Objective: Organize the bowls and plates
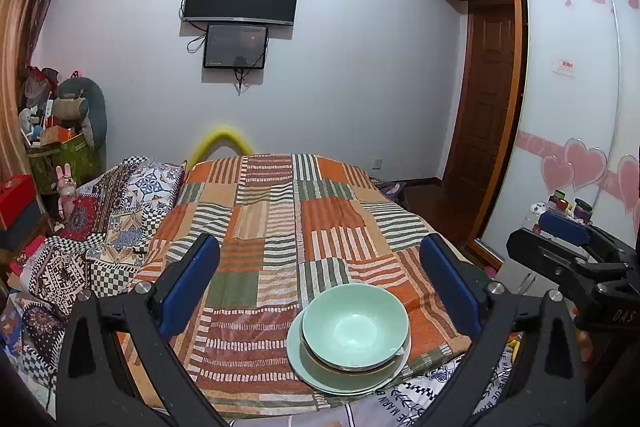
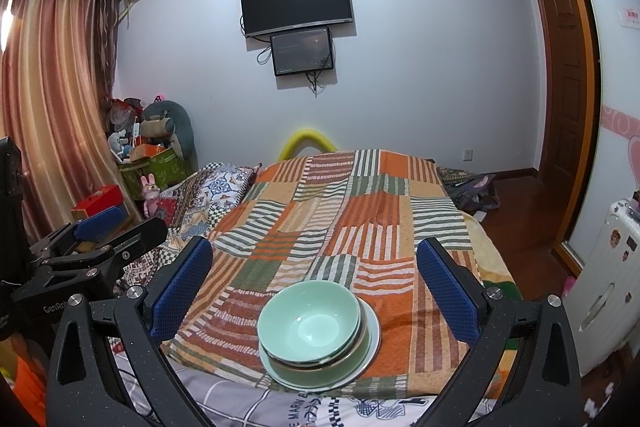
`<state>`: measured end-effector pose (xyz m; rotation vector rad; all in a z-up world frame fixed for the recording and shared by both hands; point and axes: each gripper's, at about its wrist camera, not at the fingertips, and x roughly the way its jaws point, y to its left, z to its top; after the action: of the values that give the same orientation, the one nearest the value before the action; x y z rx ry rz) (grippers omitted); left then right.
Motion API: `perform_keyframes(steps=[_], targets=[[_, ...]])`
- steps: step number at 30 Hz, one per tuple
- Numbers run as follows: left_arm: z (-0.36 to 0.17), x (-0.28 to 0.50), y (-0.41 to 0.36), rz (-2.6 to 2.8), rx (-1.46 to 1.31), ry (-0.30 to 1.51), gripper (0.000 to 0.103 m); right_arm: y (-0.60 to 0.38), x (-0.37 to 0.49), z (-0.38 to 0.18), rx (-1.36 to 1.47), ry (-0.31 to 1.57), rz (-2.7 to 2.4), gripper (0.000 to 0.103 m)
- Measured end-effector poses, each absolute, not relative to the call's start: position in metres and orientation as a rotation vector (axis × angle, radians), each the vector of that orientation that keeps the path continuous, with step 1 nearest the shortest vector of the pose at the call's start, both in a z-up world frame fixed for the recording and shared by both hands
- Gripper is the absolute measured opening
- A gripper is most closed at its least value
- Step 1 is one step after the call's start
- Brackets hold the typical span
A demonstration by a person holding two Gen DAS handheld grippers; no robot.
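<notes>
The crockery already sits in one pile low in the frame, a little right of centre in the left wrist view: a pale green bowl (image 1: 355, 327) nested on what looks like a second bowl, both resting on a green plate (image 1: 312, 367), all on the striped patchwork bedspread (image 1: 280, 219). From the right wrist view the same bowl (image 2: 310, 323) and plate (image 2: 370, 341) lie low and central. Judged from this, the stacking appears done or nearly so; no other dishes show, so whether anything is left cannot be told.

The left gripper (image 1: 320, 287) has its blue-padded jaws spread wide, holding nothing and clear of the stack. The right gripper (image 2: 314, 287) is likewise spread wide and empty, its pads flanking the pile without touching it.
</notes>
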<state>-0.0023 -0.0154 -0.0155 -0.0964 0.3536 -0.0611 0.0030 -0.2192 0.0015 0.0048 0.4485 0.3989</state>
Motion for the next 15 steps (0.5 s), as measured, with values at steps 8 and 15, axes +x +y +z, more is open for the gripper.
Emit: perform_keyframes(steps=[8, 15], targets=[[-0.0141, -0.0044, -0.0180, -0.072, -0.077, 0.340, 0.102, -0.2184, 0.0035, 0.0017, 0.006, 0.449, 0.401, 0.102], [-0.0143, -0.0025, -0.0179, -0.089, -0.081, 0.347, 0.102, -0.2183, 0.0036, 0.0020, 0.006, 0.449, 0.399, 0.102]])
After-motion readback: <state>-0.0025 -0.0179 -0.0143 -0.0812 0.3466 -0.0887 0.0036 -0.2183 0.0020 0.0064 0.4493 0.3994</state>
